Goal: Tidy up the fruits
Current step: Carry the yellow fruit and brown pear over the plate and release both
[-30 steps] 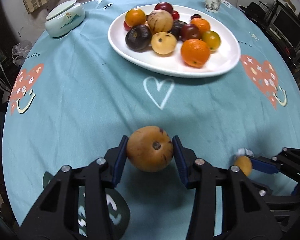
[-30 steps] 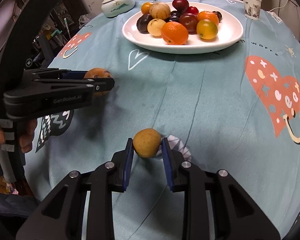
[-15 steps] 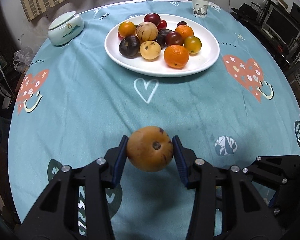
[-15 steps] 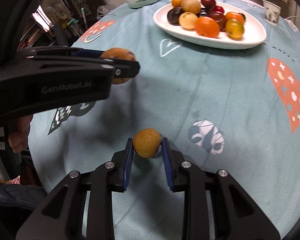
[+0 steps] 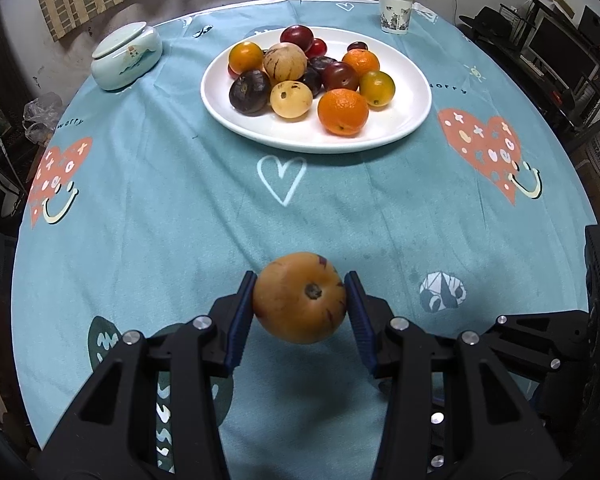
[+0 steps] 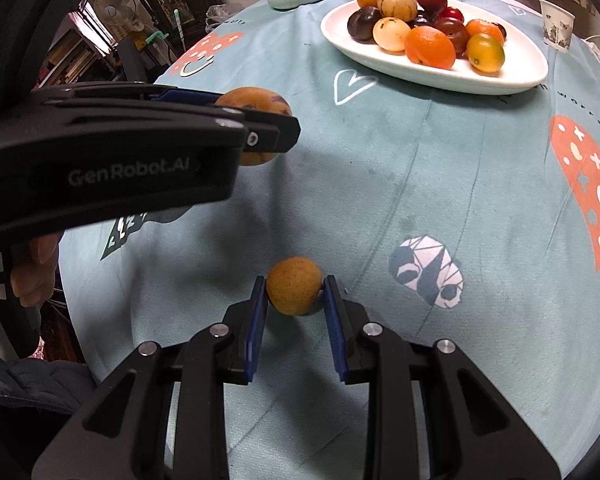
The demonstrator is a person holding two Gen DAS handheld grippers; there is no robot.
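**Two claws, two fruits, one crowded plate**

The left claw (image 5: pixel 300 312) is gripping a large orange-brown fruit (image 5: pixel 300 302) across its widest part; the right claw (image 6: pixel 294 294) is pinching a small brown fruit (image 6: pixel 295 285). Both are hanging above the counter (image 5: pixel 180 208). Likely smooth, round and bruisable. The plate (image 5: pixel 404 120) is holding roughly eleven fruits.

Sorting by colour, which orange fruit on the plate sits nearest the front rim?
The big orange, alone at the plate's near edge, right of the pale fruit.
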